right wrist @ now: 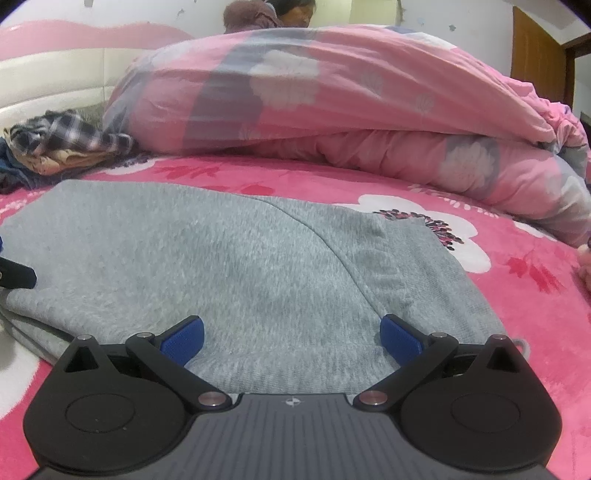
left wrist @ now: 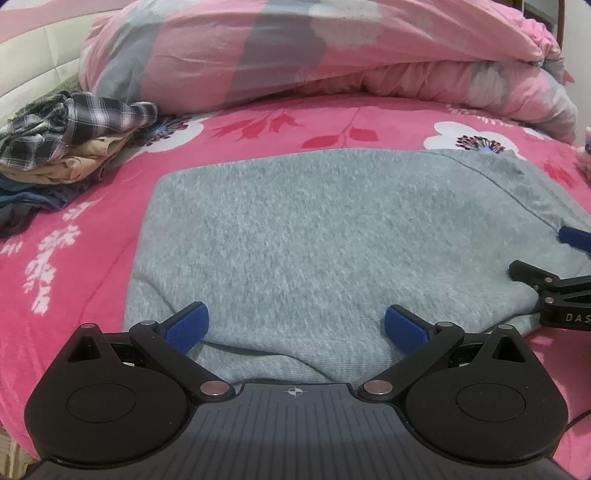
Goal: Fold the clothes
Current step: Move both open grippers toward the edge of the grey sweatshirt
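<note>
1. One grey garment [left wrist: 314, 236], folded into a rough rectangle, lies flat on the bed [left wrist: 92, 258] with its pink flowered sheet. It fills the middle of both wrist views.
2. Two claws. The left claw [left wrist: 296, 326] is spread as wide as it goes, blue pads sitting over the near edge of the grey garment, nothing gripped.
3. The right claw [right wrist: 291, 334] is the same deal: wide open, pads apart over the near hem, holding nothing. It also peeks into the left view at 3 o'clock.
4. One pile of other clothes [left wrist: 62, 147] at about 10 o'clock, a plaid piece on top, with tan and dark pieces under it.
5. One big pink quilt [left wrist: 314, 51] bunched up at 12 o'clock, behind the garment.
6. One person [right wrist: 269, 14] is partly visible beyond the quilt in the right view.
</note>
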Tool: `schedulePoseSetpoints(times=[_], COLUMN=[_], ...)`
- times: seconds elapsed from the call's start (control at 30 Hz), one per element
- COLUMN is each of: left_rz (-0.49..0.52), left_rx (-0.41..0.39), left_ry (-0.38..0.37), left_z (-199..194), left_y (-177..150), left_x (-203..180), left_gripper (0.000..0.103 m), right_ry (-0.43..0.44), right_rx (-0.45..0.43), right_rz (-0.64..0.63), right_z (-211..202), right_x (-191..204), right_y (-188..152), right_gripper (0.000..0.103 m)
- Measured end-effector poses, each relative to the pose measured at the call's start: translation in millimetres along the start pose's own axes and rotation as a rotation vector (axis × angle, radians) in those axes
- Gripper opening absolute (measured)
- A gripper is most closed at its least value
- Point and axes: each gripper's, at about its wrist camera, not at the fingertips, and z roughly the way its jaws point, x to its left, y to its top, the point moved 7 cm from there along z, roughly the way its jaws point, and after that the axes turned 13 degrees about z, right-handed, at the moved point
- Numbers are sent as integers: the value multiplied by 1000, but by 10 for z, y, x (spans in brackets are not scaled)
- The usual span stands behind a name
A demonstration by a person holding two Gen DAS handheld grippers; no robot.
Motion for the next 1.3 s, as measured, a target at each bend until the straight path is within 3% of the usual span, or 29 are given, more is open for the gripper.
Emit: schedulePoseSetpoints(times=[0.1, 0.17, 0.33, 0.57, 0.7, 0.83, 0.87, 0.9, 1.1, 1.2, 1.3], left_rz=[8, 9, 12, 8, 11, -62, -87, -109, -242, -366, -454], left_rx=[3, 5, 11, 17, 14, -56, -81, -108, -233, -214, -187], left_ry=[9, 12, 22, 23, 17, -31, -50, -60, 19, 47, 86], left_z=[-4, -2, -5, 1, 8, -70, -118, -181, -620, -656, -649], left_y=[2, 1, 7, 4, 11, 20, 22, 21, -183, -391, -577], left_x=[-12, -19, -30, -28, -22, 99, 165, 252, 1080, 1493, 1709], left_gripper=[103, 103, 103, 103, 103, 103, 103, 103, 103, 100, 98], right_ry=[-40, -50, 19, 60, -25, -11, -13, 0, 252, 423, 510], right_rx=[23, -56, -118, -23, 86, 110, 107, 95, -36, -69, -68], right_rz=[-33, -71, -91, 47, 67, 122, 117, 115, 28, -124, -276], right_z=[-38, -179, -201, 302, 709, 761, 726, 663, -4, -350, -536], right_x=[41, 127, 367, 384, 214, 104, 108, 116, 653, 1253, 1842], right_y=[90, 238, 600, 719, 491, 450, 466, 487, 598, 440, 139], right_gripper=[103, 103, 103, 89, 88, 88, 84, 79, 79, 79, 79])
